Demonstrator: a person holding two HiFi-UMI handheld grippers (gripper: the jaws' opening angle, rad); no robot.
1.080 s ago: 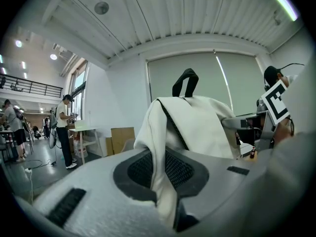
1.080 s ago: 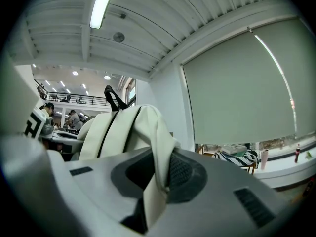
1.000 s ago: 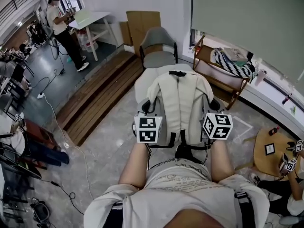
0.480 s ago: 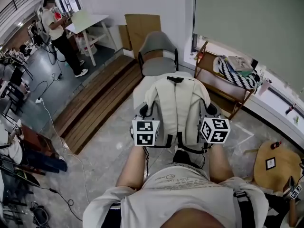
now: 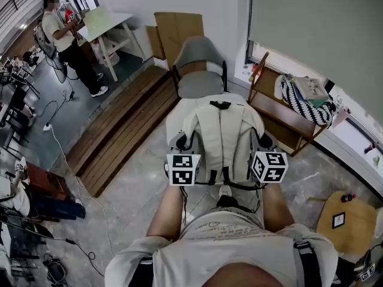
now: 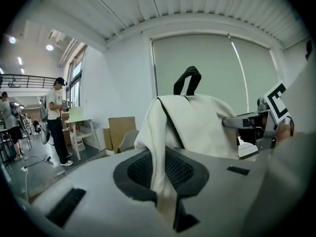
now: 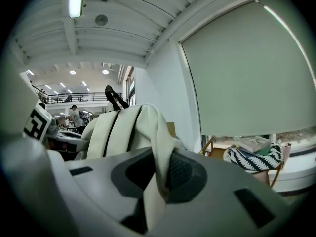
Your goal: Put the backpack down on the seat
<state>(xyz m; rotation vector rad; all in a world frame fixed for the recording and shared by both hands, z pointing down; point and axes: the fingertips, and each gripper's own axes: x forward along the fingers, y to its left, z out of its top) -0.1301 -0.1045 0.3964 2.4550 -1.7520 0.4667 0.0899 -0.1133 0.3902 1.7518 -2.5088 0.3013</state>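
A white backpack [image 5: 222,137] with black straps and a black top handle hangs between my two grippers, over a pale surface whose nature I cannot tell. My left gripper [image 5: 181,143] is shut on a fold of the backpack's left side fabric [image 6: 163,181]. On the other side, my right gripper [image 5: 264,142] pinches the right side fabric [image 7: 154,186]. The backpack [image 6: 197,125] stands upright in the left gripper view, and in the right gripper view the backpack [image 7: 121,125] does too. A grey armchair [image 5: 201,84] with an empty seat stands just beyond it.
To the right is a wooden shelf [image 5: 281,115] carrying a striped bag [image 5: 306,95]. A low wooden platform [image 5: 119,130] runs along the left. Cardboard [image 5: 173,31] leans on the back wall. A person [image 5: 63,40] stands by a white table [image 5: 111,24]. A round wooden stool [image 5: 344,217] is at the near right.
The backpack and both grippers have moved a little forward, closer to the grey armchair. Both grips are unchanged. The person at the back left has shifted.
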